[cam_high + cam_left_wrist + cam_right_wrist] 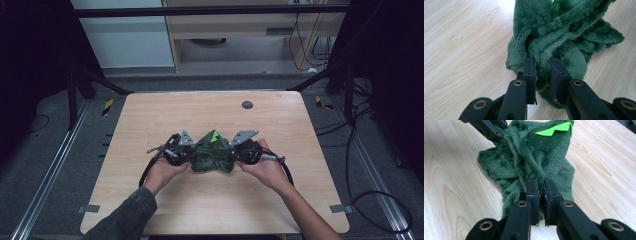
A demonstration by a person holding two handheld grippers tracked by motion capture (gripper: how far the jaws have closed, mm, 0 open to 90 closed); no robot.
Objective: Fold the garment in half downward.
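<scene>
pale wooden table (pixel 150 115) carries our bunched dark green fleece cloth (pixel 212 152) at frame centre; we pinch it with the left gripper (pixel 542 72) and right gripper (pixel 541 192), both clamped on opposite folds, likely for spreading it.

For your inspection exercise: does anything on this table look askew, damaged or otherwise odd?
Nothing is damaged. The green plush cloth sits bunched in a crumpled heap, not flat, pinched between the left tongs and right tongs.
</scene>
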